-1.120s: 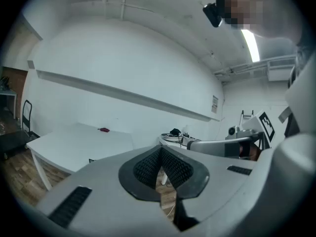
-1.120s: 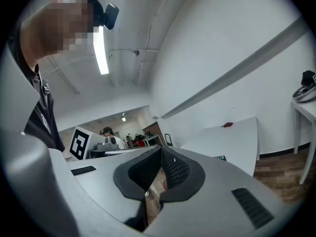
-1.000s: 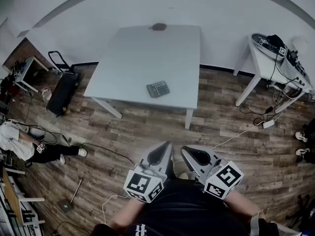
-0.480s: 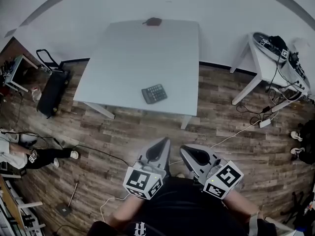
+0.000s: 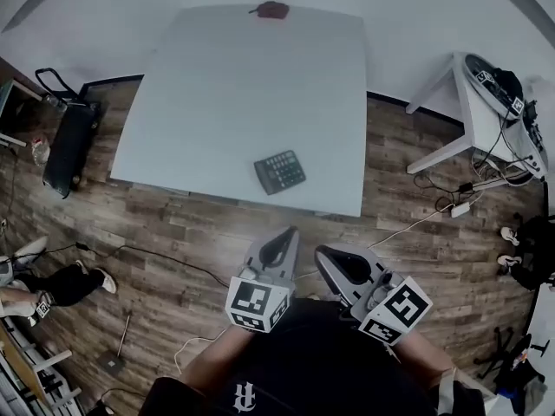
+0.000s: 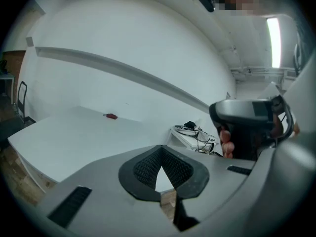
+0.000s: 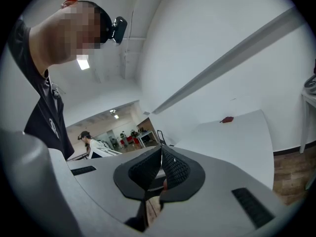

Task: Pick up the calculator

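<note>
One calculator lies flat near the front edge of the surface, slightly askew and untouched. None of the pick-up is done. As I judge it, the reach, the grasp and the lift are all left to do.

The calculator is a thin, dark, rectangular slab with rows of small keys. The surface is a wide, smooth, matte white top. A small reddish object sits at its far edge, too small to identify.

My left hand-held gripper and my right hand-held gripper hang over the floor, short of the surface and well apart from the calculator. Each has its jaws pressed together with nothing between them. Each is a tapered shell of smooth grey plastic with black, finely ribbed pads, and carries a cube of black-and-white square markers at the back.

The floor is made of wood-grain planks in mixed browns, with thin cables trailing across it.
</note>
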Demonstrator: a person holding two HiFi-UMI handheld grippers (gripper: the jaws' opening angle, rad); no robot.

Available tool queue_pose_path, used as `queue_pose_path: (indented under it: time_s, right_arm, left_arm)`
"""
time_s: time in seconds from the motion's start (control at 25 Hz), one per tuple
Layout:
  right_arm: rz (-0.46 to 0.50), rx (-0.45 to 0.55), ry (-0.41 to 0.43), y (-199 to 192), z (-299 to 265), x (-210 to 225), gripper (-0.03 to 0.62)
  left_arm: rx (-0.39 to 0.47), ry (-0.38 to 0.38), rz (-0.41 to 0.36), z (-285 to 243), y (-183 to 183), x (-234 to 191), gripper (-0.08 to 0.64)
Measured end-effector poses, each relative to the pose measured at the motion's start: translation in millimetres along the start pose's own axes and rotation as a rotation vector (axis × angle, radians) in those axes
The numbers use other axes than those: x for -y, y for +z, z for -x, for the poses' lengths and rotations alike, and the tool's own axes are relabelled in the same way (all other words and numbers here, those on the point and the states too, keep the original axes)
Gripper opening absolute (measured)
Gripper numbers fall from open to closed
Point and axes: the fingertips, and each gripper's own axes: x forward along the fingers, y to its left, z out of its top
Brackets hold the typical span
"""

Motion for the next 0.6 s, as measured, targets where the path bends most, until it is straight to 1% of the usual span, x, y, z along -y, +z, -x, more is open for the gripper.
queue_pose_path:
  time_s: [0.16, 0.24, 0.44, 0.6]
  right_arm:
    - [0.01, -0.016, -0.02, 14, -35, 14, 0.014]
    - [0.015, -0.022, -0.026, 19, -48, 18, 0.014]
    - [0.016, -0.048, -0.035, 25, -64, 31, 0.014]
    - [0.007, -0.073, -0.022, 29, -77, 43, 0.014]
  left_arm:
    - [-0.035, 0.023, 0.027, -20, -9, -43, 0.006]
    - [-0.051, 0.043, 0.059, -28, -19, -65, 0.006]
    - [-0.123, 0.105, 0.206, -50, -60, -111, 0.008]
    - [-0.176, 0.161, 0.34, -67, -92, -140, 0.008]
